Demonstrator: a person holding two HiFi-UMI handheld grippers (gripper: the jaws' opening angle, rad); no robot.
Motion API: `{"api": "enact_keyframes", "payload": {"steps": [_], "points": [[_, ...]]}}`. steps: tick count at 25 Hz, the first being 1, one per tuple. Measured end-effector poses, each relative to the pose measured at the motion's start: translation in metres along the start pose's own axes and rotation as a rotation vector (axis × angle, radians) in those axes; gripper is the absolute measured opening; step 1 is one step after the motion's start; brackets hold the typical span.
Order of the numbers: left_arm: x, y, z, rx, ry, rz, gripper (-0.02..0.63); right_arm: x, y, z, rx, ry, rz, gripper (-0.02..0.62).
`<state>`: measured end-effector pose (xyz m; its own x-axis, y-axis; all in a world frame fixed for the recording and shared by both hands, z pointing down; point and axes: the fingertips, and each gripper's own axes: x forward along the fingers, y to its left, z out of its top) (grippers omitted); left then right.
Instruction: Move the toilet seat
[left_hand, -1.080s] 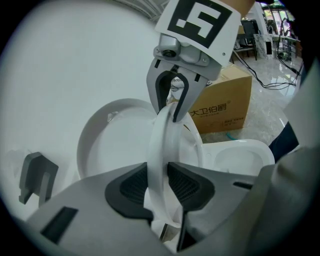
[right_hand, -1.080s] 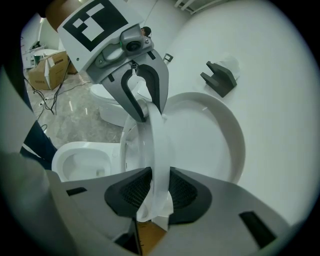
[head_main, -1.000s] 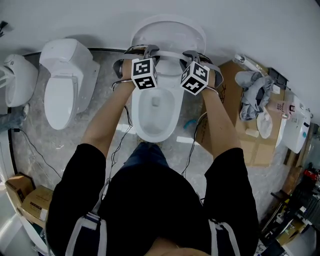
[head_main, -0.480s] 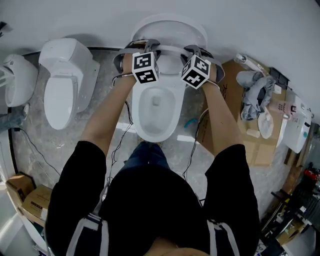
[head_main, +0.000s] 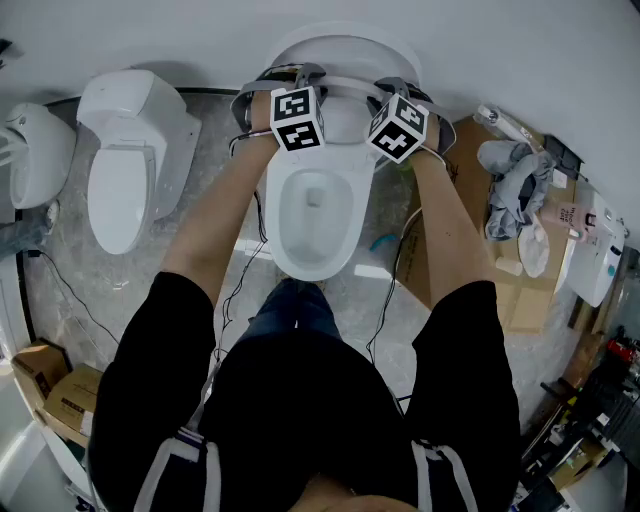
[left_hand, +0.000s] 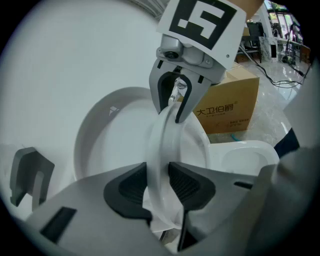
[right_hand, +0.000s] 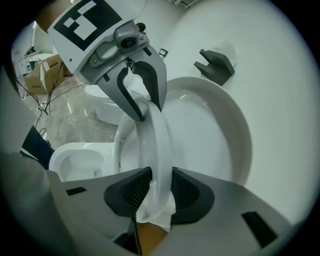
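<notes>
A white toilet (head_main: 312, 215) stands straight ahead of me, its lid (head_main: 340, 55) up against the wall. The seat ring (head_main: 345, 85) is lifted off the bowl and stands nearly upright just in front of the lid. My left gripper (head_main: 298, 78) is shut on the ring's left part, and my right gripper (head_main: 395, 88) on its right part. In the left gripper view the ring (left_hand: 162, 145) runs between the left gripper's (left_hand: 159, 182) pads up to the right gripper (left_hand: 172, 107). The right gripper view mirrors this: ring (right_hand: 157, 145), right gripper (right_hand: 159, 187), left gripper (right_hand: 142, 107).
A second white toilet (head_main: 130, 160) stands to the left, with another white fixture (head_main: 35, 155) beyond it. Flattened cardboard (head_main: 500, 270) and a grey cloth (head_main: 510, 190) lie to the right. Small boxes (head_main: 60, 400) sit at lower left, and cables trail over the marble floor.
Both grippers have moved toward the wall together, carrying the seat ring further up and closer to the raised lid.
</notes>
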<state>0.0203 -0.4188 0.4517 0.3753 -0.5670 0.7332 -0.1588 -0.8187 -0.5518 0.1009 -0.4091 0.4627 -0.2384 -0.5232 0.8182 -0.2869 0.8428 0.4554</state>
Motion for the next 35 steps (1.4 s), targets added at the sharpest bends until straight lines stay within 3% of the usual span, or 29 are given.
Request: {"api": "enact_keyframes", "payload": {"steps": [16, 21, 24, 30, 31, 35], "points": [[0.005, 0.011, -0.001, -0.004, -0.002, 0.009, 0.132, 0.006, -0.009, 0.001, 0.03, 0.022, -0.02, 0.137], [0.001, 0.008, -0.002, -0.058, -0.007, 0.014, 0.133, 0.001, -0.009, 0.001, 0.067, 0.011, -0.095, 0.141], [-0.004, 0.009, -0.003, -0.113, -0.025, 0.023, 0.201, -0.004, -0.01, 0.001, 0.14, -0.016, -0.122, 0.189], [-0.038, 0.016, 0.009, -0.188, -0.127, 0.149, 0.199, -0.035, -0.011, 0.011, 0.253, -0.128, -0.261, 0.174], [-0.046, 0.018, 0.012, -0.21, -0.144, 0.174, 0.19, -0.042, -0.01, 0.014, 0.268, -0.152, -0.285, 0.142], [-0.078, 0.02, 0.021, -0.319, -0.222, 0.23, 0.041, -0.075, -0.01, 0.024, 0.366, -0.24, -0.362, 0.056]]}}
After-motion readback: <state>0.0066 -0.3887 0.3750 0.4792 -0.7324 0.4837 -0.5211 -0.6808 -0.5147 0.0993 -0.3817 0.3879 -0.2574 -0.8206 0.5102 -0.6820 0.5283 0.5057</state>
